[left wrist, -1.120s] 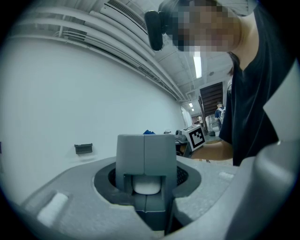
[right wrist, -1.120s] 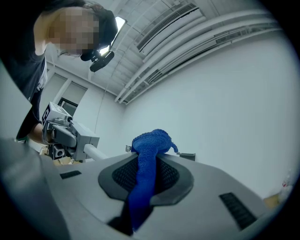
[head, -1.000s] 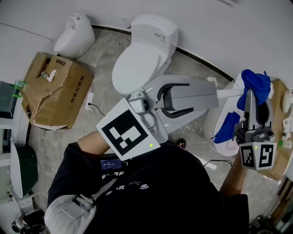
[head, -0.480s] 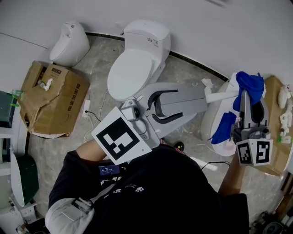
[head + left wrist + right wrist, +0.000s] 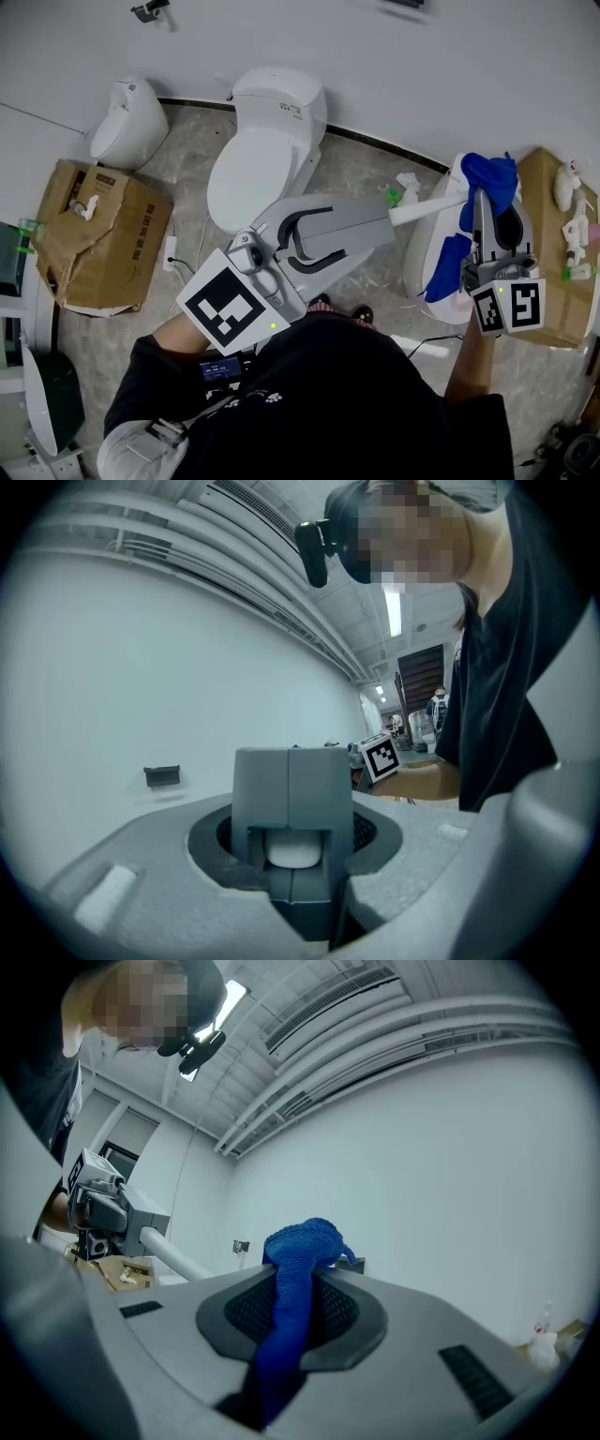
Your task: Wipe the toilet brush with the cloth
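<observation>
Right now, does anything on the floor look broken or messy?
Yes. The brown cardboard box on the floor, left of the white toilet, looks crushed and torn. Its top is caved in and its flaps sag open, with white bits poking out of it. Nothing looks spilled.

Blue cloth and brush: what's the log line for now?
left hand-held gripper: shut on toilet brush | right hand-held gripper: shut on blue cloth | cloth beside brush handle
</observation>
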The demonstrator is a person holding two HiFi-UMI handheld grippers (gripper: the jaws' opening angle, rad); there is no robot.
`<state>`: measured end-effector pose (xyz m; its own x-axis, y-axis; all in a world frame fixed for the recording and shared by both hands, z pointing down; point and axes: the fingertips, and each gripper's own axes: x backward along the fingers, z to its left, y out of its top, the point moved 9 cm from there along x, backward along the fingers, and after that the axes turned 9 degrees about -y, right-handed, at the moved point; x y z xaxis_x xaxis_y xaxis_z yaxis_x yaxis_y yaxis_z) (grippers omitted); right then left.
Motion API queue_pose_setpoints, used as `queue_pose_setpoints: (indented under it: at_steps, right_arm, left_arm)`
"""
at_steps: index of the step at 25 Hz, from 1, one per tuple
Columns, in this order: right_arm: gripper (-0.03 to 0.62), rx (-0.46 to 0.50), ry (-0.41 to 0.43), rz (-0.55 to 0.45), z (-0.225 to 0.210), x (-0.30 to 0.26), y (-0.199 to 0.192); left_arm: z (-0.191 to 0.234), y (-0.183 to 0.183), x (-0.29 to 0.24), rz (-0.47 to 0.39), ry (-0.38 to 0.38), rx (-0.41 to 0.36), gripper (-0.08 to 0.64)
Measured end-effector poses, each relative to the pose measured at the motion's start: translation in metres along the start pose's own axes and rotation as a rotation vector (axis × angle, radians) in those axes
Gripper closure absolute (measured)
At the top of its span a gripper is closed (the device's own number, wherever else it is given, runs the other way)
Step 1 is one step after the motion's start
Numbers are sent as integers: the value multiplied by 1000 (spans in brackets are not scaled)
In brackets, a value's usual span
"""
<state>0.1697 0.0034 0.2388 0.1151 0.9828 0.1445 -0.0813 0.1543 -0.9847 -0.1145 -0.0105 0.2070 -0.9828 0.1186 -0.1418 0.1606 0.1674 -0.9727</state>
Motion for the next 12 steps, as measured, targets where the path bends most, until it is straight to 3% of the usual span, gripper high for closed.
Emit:
queue_pose_setpoints:
  at_steps: [5, 12]
  right_arm:
    - [520, 28, -7, 15, 0, 1, 0]
    - [520, -17, -20, -11, -4, 7, 4]
  left_arm:
    - [0, -2, 0, -5, -1, 21, 402]
    - [1, -10, -4, -20, 17, 98, 402]
